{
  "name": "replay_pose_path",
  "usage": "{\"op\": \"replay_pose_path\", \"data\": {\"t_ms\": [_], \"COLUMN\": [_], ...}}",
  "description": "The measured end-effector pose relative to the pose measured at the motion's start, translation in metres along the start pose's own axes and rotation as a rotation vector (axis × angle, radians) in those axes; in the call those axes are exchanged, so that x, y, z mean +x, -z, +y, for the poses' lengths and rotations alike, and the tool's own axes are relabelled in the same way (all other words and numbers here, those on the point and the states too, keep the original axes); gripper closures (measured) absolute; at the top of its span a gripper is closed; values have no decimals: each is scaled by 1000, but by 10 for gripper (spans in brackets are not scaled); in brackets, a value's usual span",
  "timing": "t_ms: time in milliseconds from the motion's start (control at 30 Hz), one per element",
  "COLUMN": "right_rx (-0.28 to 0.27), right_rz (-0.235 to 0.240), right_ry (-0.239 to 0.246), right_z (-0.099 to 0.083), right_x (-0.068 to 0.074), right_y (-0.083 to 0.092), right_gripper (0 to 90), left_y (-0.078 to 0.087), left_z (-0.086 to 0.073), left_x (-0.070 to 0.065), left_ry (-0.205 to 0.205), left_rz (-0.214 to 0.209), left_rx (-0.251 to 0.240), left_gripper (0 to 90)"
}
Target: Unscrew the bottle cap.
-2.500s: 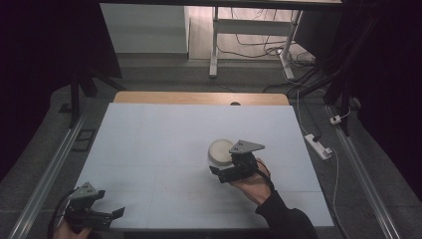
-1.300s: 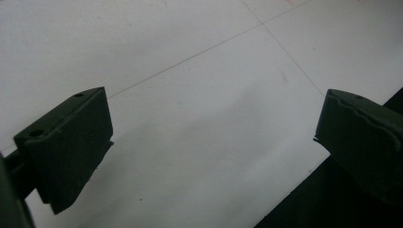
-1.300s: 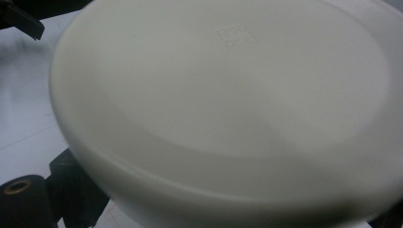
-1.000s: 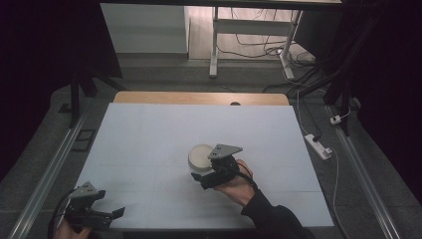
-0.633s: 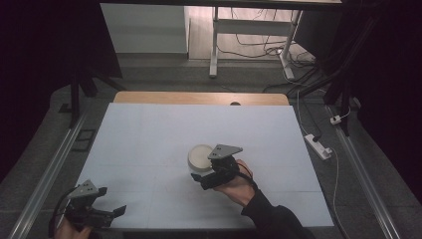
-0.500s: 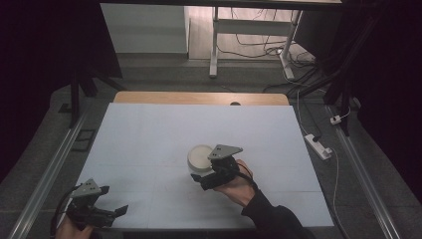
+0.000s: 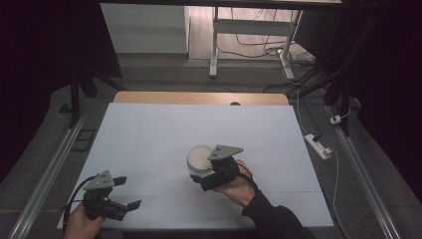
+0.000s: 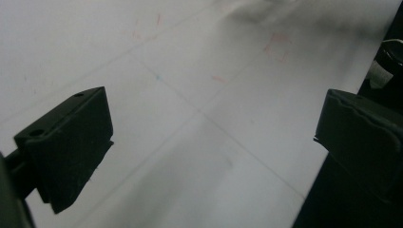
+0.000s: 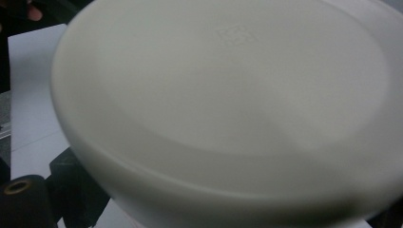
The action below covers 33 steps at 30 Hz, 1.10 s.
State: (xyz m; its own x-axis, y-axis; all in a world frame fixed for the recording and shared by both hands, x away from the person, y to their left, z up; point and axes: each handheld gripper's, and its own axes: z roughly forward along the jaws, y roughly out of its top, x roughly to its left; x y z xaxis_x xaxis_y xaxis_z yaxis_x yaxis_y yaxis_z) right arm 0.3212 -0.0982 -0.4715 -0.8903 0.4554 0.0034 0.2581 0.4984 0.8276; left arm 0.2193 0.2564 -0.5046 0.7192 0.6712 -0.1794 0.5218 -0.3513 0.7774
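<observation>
High view has the white bowl sitting roughly mid-tabletop, a bit toward the person's side, and the right tool is right up against its near edge. The right hand comes in from the bottom right, with a dark sleeve behind it, and the grey three-cornered plate on top of the tool sits just to the right of the bowl. From up here the bowl looks round and shallow, lying bottom-up as far as I can make out.

In the right gripper view the bowl is huge and blurry, basically pressed up to the camera, with a faint embossed stamp on its surface. One black jaw pokes out from under its rim at the lower left. The other jaw is hidden, so honestly I can't tell whether the right tool is clamped on the bowl or just nudged against it.

The left tool is way off at the near-left corner of the tabletop, well apart from the bowl, held in the left hand. Left gripper view makes it plain: its jaws are spread wide with nothing between them, just bare white tabletop with faint grid lines and a few small reddish marks.
</observation>
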Motion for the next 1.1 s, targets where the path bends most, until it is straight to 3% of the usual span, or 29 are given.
{"op": "replay_pose_path", "data": {"t_ms": [367, 633, 967, 1100], "right_rx": [3, 1, 1, 1], "right_rz": [9, 14, 24, 30], "right_ry": [11, 14, 20, 22], "right_z": [0, -1, -1, -1], "right_x": [2, 2, 3, 3], "right_y": [-1, -1, -1, -2], "right_gripper": [65, 65, 65, 65], "left_y": [-22, -33, -47, -50], "left_z": [34, 62, 91, 103], "left_x": [-3, -8, -13, -11], "left_ry": [-44, -105, -164, -187], "left_rz": [-57, -47, -65, -123], "left_rx": [-4, -12, -10, -26], "left_gripper": [0, 0, 0, 0]}}
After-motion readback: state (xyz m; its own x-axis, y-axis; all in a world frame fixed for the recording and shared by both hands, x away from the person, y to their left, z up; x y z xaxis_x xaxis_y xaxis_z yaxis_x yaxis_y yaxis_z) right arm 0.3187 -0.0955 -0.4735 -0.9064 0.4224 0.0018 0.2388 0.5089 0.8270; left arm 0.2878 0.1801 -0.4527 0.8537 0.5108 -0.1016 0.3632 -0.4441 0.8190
